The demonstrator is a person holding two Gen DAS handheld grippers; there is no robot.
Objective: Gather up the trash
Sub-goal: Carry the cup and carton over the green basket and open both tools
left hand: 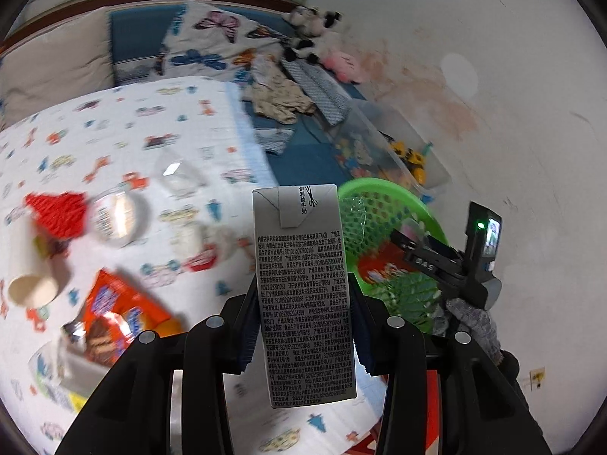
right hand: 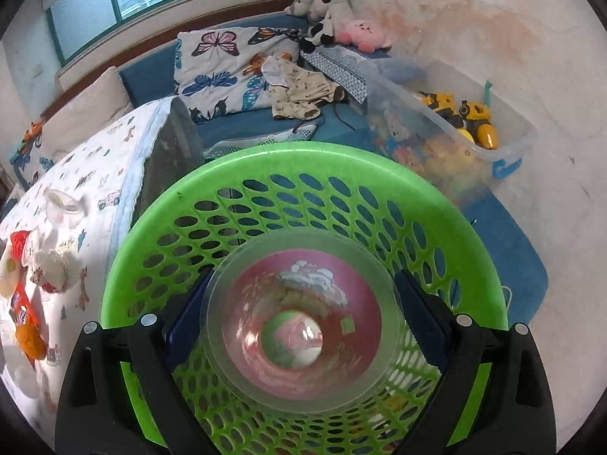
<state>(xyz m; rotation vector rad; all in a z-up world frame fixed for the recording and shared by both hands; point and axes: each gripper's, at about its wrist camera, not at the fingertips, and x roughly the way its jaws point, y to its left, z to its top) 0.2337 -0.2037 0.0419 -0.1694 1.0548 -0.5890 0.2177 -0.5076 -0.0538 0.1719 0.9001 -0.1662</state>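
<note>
One table (left hand: 125,121) with a cartoon cloth stands on the left. One green basket (right hand: 303,163) with holes sits just right of it, near the table edge. Far right, one clear box (right hand: 508,129) holds toys. The left gripper (left hand: 303,326) pinches one grey milk carton (left hand: 303,295), held upright over the near table edge. The right gripper (right hand: 301,314) pinches one clear plastic cup (right hand: 299,322) over the open basket. On the table lie one orange snack wrapper (left hand: 117,314), one paper cup (left hand: 34,288) and one clear lid (left hand: 119,220).
</note>
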